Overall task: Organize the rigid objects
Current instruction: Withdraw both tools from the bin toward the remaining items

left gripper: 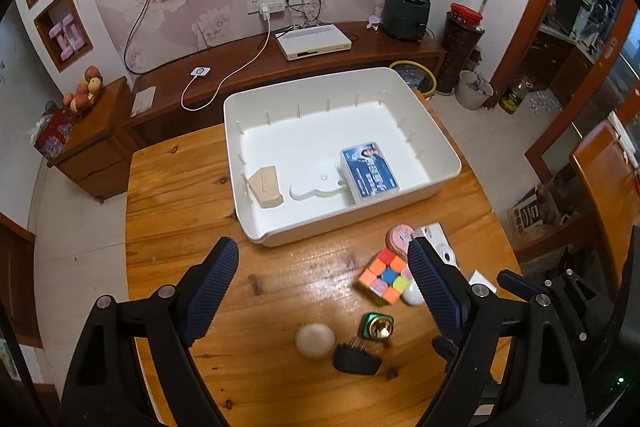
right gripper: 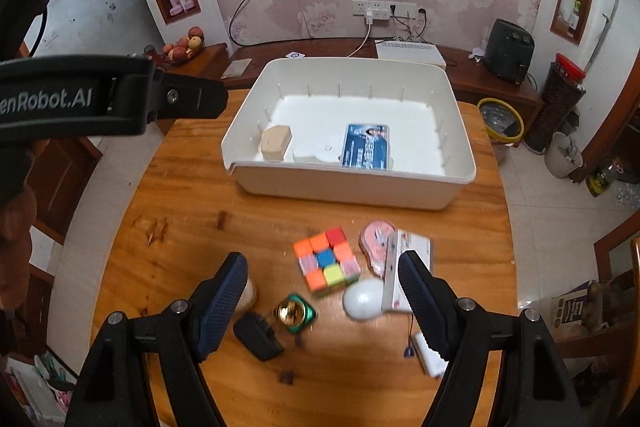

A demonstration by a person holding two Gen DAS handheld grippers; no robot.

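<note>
Both grippers hovering over the table [right gripper: 180,211], jaws wide, holding nothing. Left gripper [left gripper: 320,291] sitting above bare wood just short of the bin [left gripper: 248,115]; right gripper [right gripper: 322,301] hanging over the loose pile. Bin already holding a wood block [left gripper: 267,187], a flat white piece [left gripper: 316,185] and a blue case [left gripper: 370,169]. Still lying on the table: cube [right gripper: 326,261], pink tin [right gripper: 376,247], white egg [right gripper: 362,299], brass bell [right gripper: 294,313], black plug [right gripper: 258,341], white ball [left gripper: 315,341]
</note>
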